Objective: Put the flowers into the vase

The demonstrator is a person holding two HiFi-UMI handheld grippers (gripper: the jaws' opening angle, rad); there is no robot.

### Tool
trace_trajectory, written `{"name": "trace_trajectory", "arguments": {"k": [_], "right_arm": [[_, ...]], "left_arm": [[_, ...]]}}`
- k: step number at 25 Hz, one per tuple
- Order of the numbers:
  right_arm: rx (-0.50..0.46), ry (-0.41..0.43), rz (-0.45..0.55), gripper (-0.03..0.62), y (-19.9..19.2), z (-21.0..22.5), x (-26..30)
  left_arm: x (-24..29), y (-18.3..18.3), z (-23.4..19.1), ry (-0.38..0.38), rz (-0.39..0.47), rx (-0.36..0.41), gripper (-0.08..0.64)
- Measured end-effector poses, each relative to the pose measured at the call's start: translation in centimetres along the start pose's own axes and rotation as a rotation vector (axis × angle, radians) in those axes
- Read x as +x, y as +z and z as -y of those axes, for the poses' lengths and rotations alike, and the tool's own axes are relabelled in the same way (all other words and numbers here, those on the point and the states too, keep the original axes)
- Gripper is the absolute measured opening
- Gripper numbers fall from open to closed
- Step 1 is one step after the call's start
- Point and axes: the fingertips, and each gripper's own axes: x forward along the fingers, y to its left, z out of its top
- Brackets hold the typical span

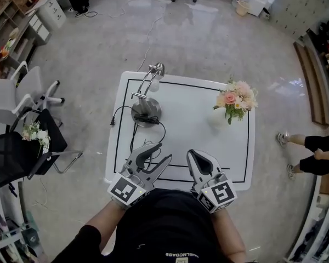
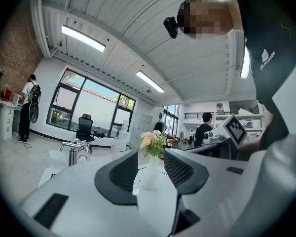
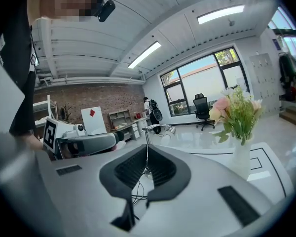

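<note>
Left claw [image 1: 162, 152] half open, right claw [image 1: 195, 154] closed, both empty over the table [image 1: 192, 130]; I'd grip the loose flowers [image 1: 36, 133] on the chair [image 1: 11, 153] gently, low on the stems.

Table [image 1: 186, 141]: white, square, black outline on top, centre of frame.
Desk lamp [image 1: 146, 109]: metal, round base, table's upper left.
Cable [image 1: 132, 140]: black, loops from the lamp base.
Vase [image 3: 240, 159]: white, table's upper right, holds pink flowers [image 1: 237, 98].
</note>
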Motion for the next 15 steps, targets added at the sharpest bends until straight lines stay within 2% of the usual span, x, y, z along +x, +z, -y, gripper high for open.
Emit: {"name": "trace_trajectory", "arguments": {"k": [5, 11, 15], "right_arm": [[0.016, -0.01, 0.009, 0.012, 0.7, -0.7, 0.2], [-0.005, -0.001, 0.005, 0.012, -0.9, -0.8, -0.1], [-0.024, -0.011, 0.012, 0.012, -0.8, -1.1, -0.2]], "left_arm": [[-0.8, -1.4, 0.0, 0.035, -0.009, -0.081, 0.104], [-0.3, -1.8, 0.8, 0.015, -0.018, -0.077, 0.019], [-0.1, -1.6, 0.5, 0.016, -0.028, -0.082, 0.006]]}}
